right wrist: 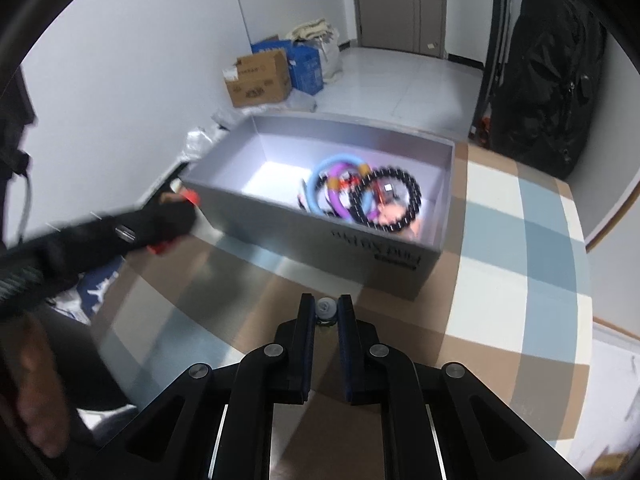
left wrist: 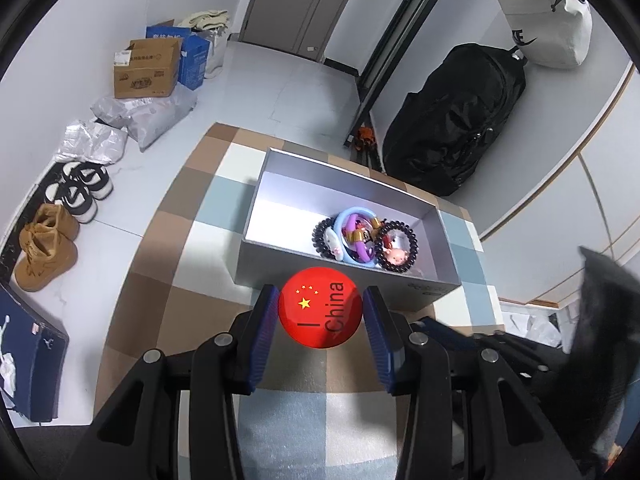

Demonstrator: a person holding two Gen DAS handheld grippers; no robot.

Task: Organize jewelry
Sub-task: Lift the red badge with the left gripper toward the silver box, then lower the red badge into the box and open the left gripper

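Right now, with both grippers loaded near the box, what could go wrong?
1. The left gripper holds the round red badge only by its curved edges, so it might slip or pop out before reaching the grey box.
2. The right gripper pinches a small silvery piece right at its fingertips; that shallow hold could drop it onto the checked cloth.
3. The bracelets crowd one end of the box, so dropped items may bounce or tangle.

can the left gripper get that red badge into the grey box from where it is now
Probably yes. The left gripper holds the red badge just in front of the grey box, whose top is open. Bracelets fill one end; the other end's floor looks bare. Only the near wall needs clearing.
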